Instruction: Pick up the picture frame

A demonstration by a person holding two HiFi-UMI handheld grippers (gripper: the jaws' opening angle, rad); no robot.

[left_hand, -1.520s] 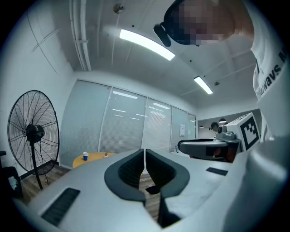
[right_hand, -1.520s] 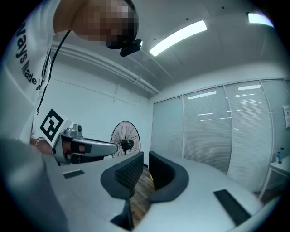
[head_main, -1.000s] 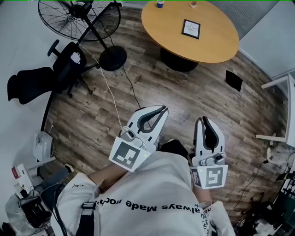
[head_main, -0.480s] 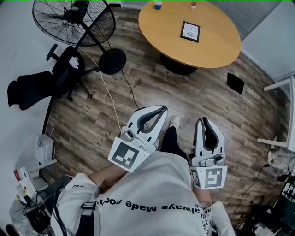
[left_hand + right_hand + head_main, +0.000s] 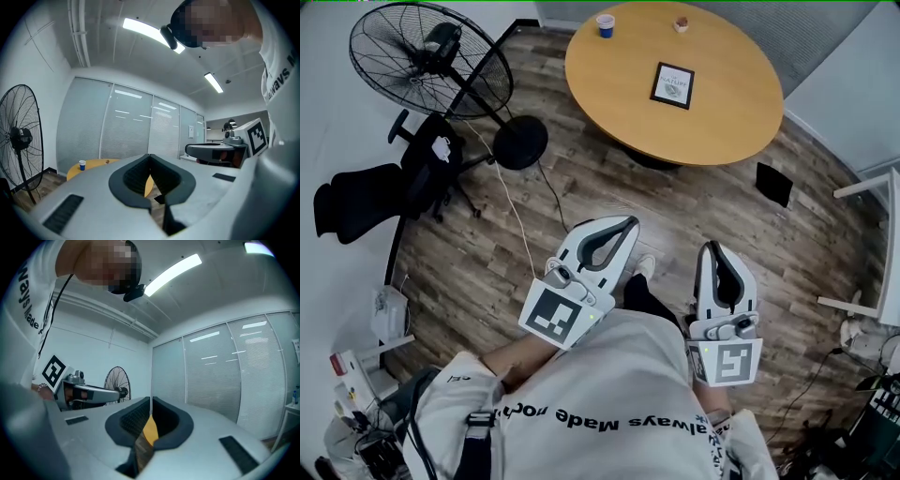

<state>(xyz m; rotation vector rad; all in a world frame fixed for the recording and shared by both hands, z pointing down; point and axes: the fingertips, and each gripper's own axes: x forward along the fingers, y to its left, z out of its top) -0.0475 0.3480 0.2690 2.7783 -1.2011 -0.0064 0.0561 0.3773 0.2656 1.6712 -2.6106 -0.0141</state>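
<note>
The round table (image 5: pixel 712 112) has a smooth, satin wood-look top in warm tan, above a floor (image 5: pixel 487 253) of grainy, matt brown wood planks. The pedestal fan (image 5: pixel 417 58) has a black metal wire guard, and the picture frame (image 5: pixel 672 85) a matt black border. The left gripper (image 5: pixel 628 223) and right gripper (image 5: pixel 712 247) have smooth, matt light-grey plastic shells with black ribbed pads (image 5: pixel 134 176).
</note>
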